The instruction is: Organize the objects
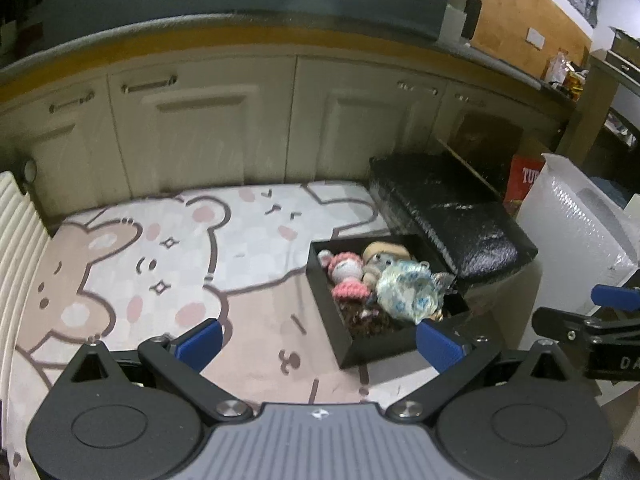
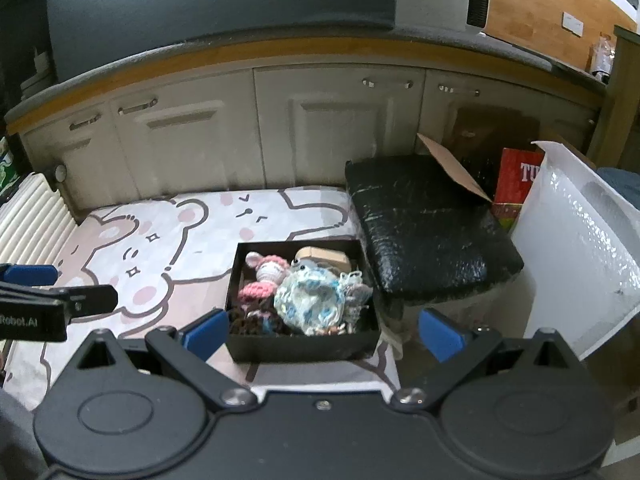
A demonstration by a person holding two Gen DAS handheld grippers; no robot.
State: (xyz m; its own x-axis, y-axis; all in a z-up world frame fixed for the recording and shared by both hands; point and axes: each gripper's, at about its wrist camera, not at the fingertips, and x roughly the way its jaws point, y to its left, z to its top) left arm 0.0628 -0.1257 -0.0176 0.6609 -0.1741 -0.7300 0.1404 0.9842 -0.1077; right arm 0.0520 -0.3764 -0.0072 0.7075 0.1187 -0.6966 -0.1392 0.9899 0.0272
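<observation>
A black open box (image 1: 340, 322) (image 2: 304, 346) sits on the bear-print mat (image 1: 168, 248) (image 2: 160, 236), filled with crocheted toys. Among them are a pink and white doll (image 1: 346, 276) (image 2: 266, 278), a pale blue and white knitted toy (image 1: 408, 294) (image 2: 310, 296) and a tan piece (image 1: 386, 250) (image 2: 324, 256) at the back. My left gripper (image 1: 318, 342) hovers open just in front of the box's left corner, holding nothing. My right gripper (image 2: 322, 332) is open too, its blue fingers straddling the box's near wall, nothing held. Each gripper shows at the edge of the other's view.
A black wrapped cushion-like block (image 1: 452, 208) (image 2: 424, 216) lies right of the box. A white bubble-wrap bag (image 1: 580, 216) (image 2: 576, 240), a red carton (image 2: 516, 178) and a cardboard flap (image 2: 452, 168) stand farther right. Cream cabinet doors (image 1: 200, 132) back the mat; a white ribbed radiator (image 1: 18, 232) is at left.
</observation>
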